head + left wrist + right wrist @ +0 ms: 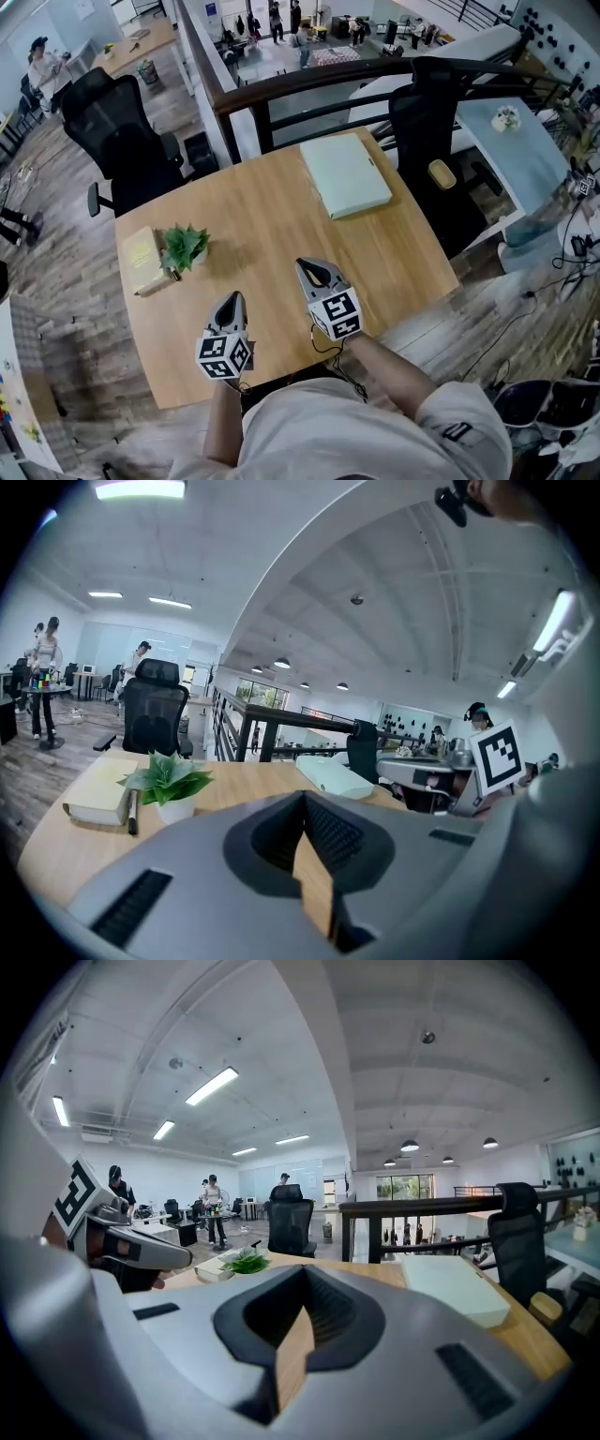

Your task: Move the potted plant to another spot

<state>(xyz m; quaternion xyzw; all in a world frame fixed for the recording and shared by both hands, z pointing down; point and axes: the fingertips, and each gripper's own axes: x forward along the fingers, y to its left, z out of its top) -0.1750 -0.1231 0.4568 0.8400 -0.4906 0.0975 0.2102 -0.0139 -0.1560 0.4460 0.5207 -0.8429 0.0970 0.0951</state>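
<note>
Plant, small, green-leaved, in white pot (pixel 184 246), sits on left part of light wooden table (pixel 394 253), just beside cream book (pixel 141 255). It is ahead-left of left gripper (pixel 232 302) and farther from right gripper (pixel 309 270). Both grippers are clenched and empty.

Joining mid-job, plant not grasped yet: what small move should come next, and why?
Probably open the left hand-held gripper and ease it toward the potted plant: its jaws are together and empty, and the plant stands untouched beside the book, nearer it than the right hand-held gripper.
</note>
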